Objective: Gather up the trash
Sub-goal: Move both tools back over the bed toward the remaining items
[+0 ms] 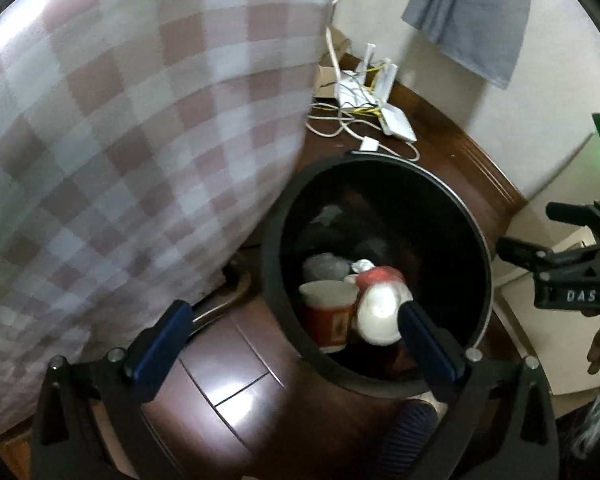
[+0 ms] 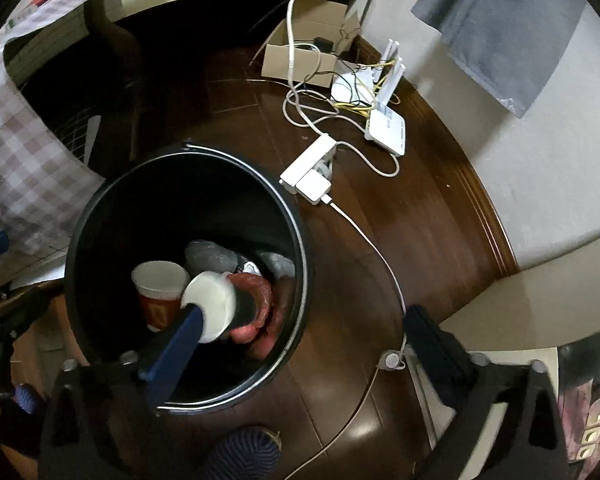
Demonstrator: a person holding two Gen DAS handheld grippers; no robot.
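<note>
A black bin (image 1: 380,162) (image 2: 300,240) stands on the dark wood floor. Inside it lie a red-and-white paper cup (image 1: 328,316) (image 2: 156,292), a white cup (image 1: 380,312) (image 2: 212,304), a red plastic bag (image 1: 380,274) (image 2: 260,300) and grey crumpled wrappers (image 2: 208,258). My left gripper (image 1: 298,332) hangs open above the bin's near left rim, with nothing between its fingers. My right gripper (image 2: 304,336) is open too, straddling the bin's right rim, one finger in front of the white cup. The right gripper (image 1: 560,264) also shows at the edge of the left wrist view.
A checked cloth (image 1: 120,140) hangs close on the bin's left. Behind the bin lie a white power strip (image 2: 308,168), a router (image 2: 384,128), tangled cables and a cardboard box (image 2: 296,60). A grey cloth (image 2: 500,20) hangs on the wall. A cable (image 2: 380,256) runs past the bin's right.
</note>
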